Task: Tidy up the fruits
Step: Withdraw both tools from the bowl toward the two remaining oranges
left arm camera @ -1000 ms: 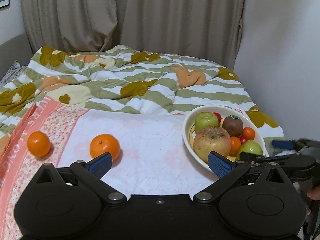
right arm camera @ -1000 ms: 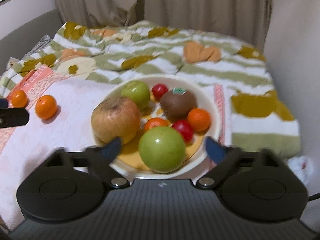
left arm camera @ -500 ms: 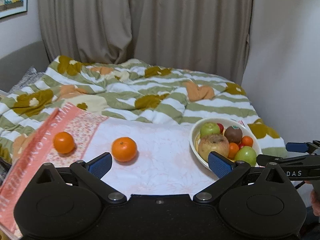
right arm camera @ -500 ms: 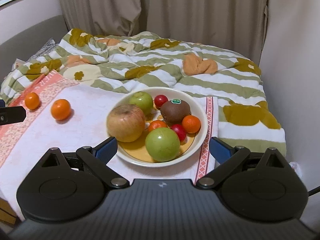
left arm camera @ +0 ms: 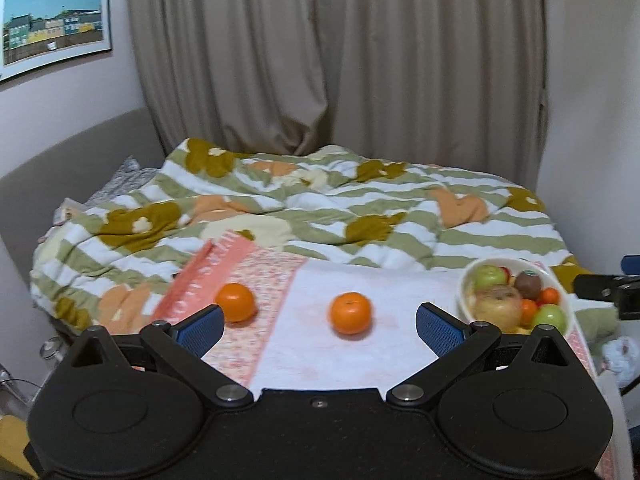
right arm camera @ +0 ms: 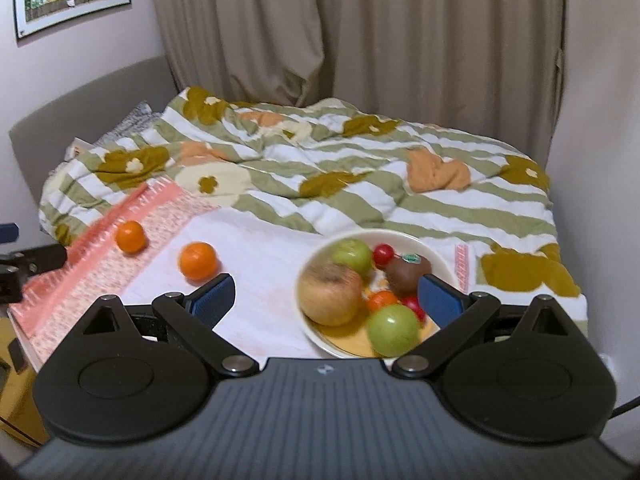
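My left claw (left arm camera: 318,322), spread wide and empty, has the nearer orange (left arm camera: 350,313) lying straight ahead between its fingers, closer than my right claw (right arm camera: 326,298), also spread.

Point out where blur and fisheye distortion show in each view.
Right wrist view: the bowl and its fruit are motion-smeared; curtain edges bow. Left wrist view: the oranges are slightly soft, and the framed picture curves at the corner.

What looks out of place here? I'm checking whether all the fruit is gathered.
Two oranges lie loose on the cloth, apart from the bowl that holds the other fruit. Both grippers are open and empty.
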